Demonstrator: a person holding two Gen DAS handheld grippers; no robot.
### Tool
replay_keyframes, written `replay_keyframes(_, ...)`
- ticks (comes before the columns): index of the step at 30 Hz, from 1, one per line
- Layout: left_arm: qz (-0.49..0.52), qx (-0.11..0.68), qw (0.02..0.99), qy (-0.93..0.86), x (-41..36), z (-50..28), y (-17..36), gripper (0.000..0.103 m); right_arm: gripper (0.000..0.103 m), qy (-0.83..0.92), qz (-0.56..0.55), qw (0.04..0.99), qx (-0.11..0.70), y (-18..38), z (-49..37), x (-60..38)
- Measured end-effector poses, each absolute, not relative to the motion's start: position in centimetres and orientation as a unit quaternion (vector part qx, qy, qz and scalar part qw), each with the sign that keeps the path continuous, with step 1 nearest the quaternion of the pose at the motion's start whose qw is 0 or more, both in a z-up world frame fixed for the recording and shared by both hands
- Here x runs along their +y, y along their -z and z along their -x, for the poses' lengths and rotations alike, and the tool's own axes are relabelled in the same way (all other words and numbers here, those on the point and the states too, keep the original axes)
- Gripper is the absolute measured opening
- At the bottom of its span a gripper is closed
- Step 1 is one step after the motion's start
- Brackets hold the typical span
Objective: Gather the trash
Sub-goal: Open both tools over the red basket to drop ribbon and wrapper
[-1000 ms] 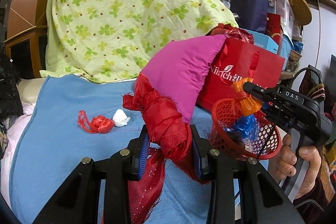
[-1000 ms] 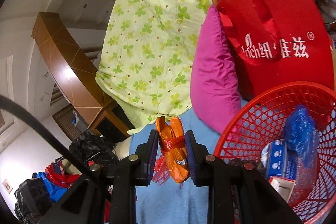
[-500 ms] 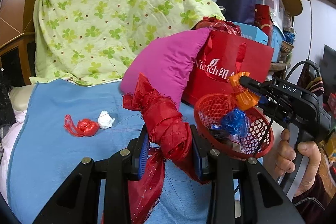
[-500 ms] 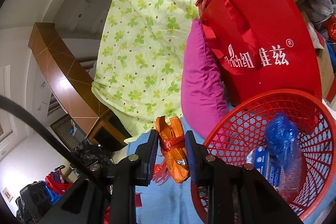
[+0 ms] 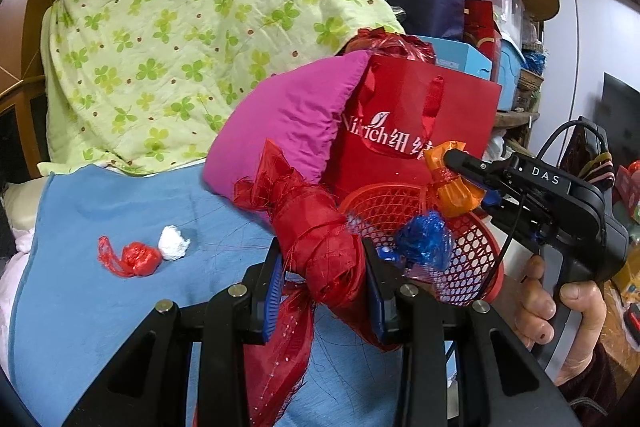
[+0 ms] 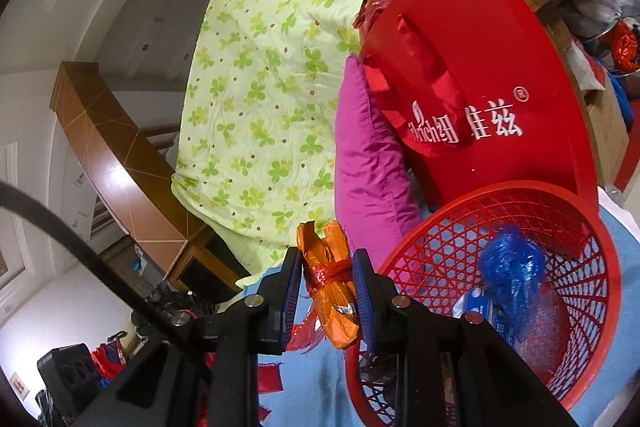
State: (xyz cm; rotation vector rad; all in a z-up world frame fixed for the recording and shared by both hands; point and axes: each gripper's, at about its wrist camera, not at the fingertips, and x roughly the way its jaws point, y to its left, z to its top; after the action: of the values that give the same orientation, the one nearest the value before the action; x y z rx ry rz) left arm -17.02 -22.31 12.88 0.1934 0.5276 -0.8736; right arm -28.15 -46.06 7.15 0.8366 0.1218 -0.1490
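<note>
Two grippers, each loaded: the left gripper clenches one red mesh bundle at 6 o'clock in its view, while the right gripper, lettered "DAS", clamps one orange wrapper just beside the single red basket, which holds one blue crumpled bag. At 9 o'clock two scraps, one red wad touching one white wad, lie on the blue cloth. Behind, at 12 to 1 o'clock, one magenta cushion leans on one red gift bag reading "Nirich".

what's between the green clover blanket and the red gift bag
A magenta pillow sits between the clover blanket and the red gift bag, leaning against the bag; the right wrist view shows it best.
</note>
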Motion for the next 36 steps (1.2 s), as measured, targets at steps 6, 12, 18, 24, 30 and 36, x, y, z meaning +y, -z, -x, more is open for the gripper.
replay_keyframes(6, -0.095, 0.255, 0.862, 0.429, -23.7, 17.4, -12.8, 0.038, 0.028, 0.082, -0.412, 0.906, 0.052, -6.9, 29.1, -47.2)
replay_keyframes(12, -0.104, 0.263, 0.854, 0.437, -24.8, 17.9, -12.0, 0.038, 0.028, 0.091, -0.417, 0.903, 0.053, -6.3, 30.3, -48.4)
replay_keyframes(18, -0.111, 0.277, 0.839, 0.455, -26.6, 18.4, -11.2, 0.038, 0.028, 0.105, -0.427, 0.897, 0.055, -5.6, 31.3, -49.6)
replay_keyframes(24, -0.138, 0.274, 0.828, 0.469, -29.4, 19.1, -10.6, 0.038, 0.028, 0.118, -0.442, 0.888, 0.048, -5.1, 32.3, -50.6)
replay_keyframes(30, -0.144, 0.290, 0.818, 0.476, -32.0, 18.3, -10.1, 0.043, 0.030, 0.133, -0.464, 0.874, 0.048, -4.5, 32.7, -51.3)
replay_keyframes(36, -0.146, 0.291, 0.819, 0.472, -32.7, 18.0, -9.5, 0.068, 0.031, 0.149, -0.489, 0.857, 0.061, -3.7, 32.5, -52.1)
